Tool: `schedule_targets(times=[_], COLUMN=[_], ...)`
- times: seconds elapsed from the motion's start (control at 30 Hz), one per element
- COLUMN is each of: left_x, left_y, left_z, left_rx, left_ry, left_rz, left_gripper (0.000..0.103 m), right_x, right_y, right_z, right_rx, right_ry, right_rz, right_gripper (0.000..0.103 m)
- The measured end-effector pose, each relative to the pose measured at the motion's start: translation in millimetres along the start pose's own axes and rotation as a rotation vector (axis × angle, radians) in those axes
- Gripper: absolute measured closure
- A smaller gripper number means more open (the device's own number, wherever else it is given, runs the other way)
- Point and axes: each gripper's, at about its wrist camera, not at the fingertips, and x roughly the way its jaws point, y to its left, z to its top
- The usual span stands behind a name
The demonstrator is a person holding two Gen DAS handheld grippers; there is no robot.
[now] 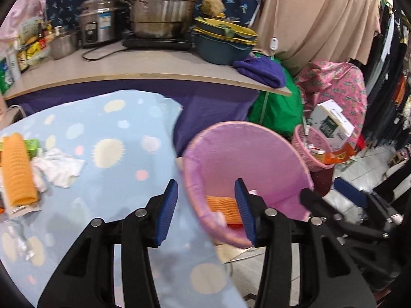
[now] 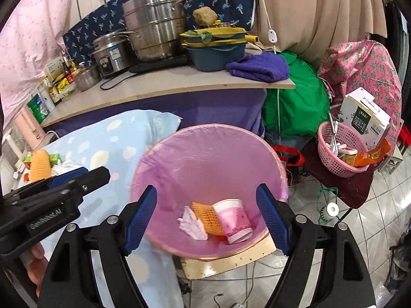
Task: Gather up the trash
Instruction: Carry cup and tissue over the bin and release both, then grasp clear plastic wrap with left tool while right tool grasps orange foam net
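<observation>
A bin lined with a pink bag (image 2: 205, 154) stands on the floor beside the table with the blue spotted cloth (image 1: 115, 133). Inside the bin lie an orange foam net (image 2: 206, 217), a pink paper cup (image 2: 235, 220) and a white tissue (image 2: 192, 224). My right gripper (image 2: 208, 215) hangs open above the bin with nothing between its fingers. My left gripper (image 1: 205, 210) is open and empty over the table edge next to the bin's rim (image 1: 195, 197). On the cloth at far left lie another orange foam net (image 1: 16, 169), a crumpled white tissue (image 1: 59, 169), a green box (image 1: 32, 146) and a foil scrap (image 1: 23, 246).
A counter (image 1: 128, 69) behind the table holds steel pots (image 1: 161, 12), stacked basins (image 1: 223, 43) and a purple towel (image 1: 262, 70). A pink basket (image 2: 339, 151) with a white box sits right of the bin. Green bag, hanging clothes and tiled floor lie to the right.
</observation>
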Motion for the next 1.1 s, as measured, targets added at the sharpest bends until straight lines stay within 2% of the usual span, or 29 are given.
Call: schedule_targets(times=[0.07, 0.23, 0.27, 0.37, 0.47, 0.6, 0.8, 1.0, 1.1], left_x=[-10.6, -34.0, -39.0, -52.7, -66.8, -80.5, -87.6, -76.4, -69.5], left_y=[14.9, 70.7, 83.3, 119.5, 155.0, 198.3, 248.3, 274.2, 279.0], left_z=[-7.3, -30.3, -35.7, -50.5, -66.6, -86.8, -110.8, -121.3, -121.4], left_rx=[-0.014, -0.123, -0.141, -0.197, -0.256, -0.338, -0.431, -0.5, -0.5], left_ry=[-0.002, 0.022, 0.022, 0.026, 0.04, 0.042, 0.038, 0.055, 0.058], left_rz=[0.04, 0.116, 0.154, 0.244, 0.305, 0.357, 0.354, 0.311, 0.302], left_gripper=[0.059, 0.054, 0.053, 0.052, 0.045, 0.043, 0.037, 0.038, 0.039], right_x=[-9.0, -21.9, -23.6, -26.0, -27.1, -24.0, -18.8, -12.1, -8.7], right_y=[11.3, 46.7, 54.1, 80.2, 102.7, 134.1, 176.4, 209.7, 219.8], right_z=[-1.8, -9.9, -12.1, -22.3, -31.0, -41.7, -54.8, -64.6, -68.5], right_rx=[-0.008, -0.052, -0.067, -0.107, -0.134, -0.169, -0.212, -0.243, -0.259], right_ry=[-0.012, -0.02, -0.021, -0.008, 0.003, 0.028, 0.063, 0.094, 0.106], right_rz=[0.024, 0.069, 0.07, 0.097, 0.121, 0.164, 0.219, 0.252, 0.26], right_gripper=[0.027, 0.026, 0.026, 0.026, 0.026, 0.026, 0.026, 0.026, 0.026])
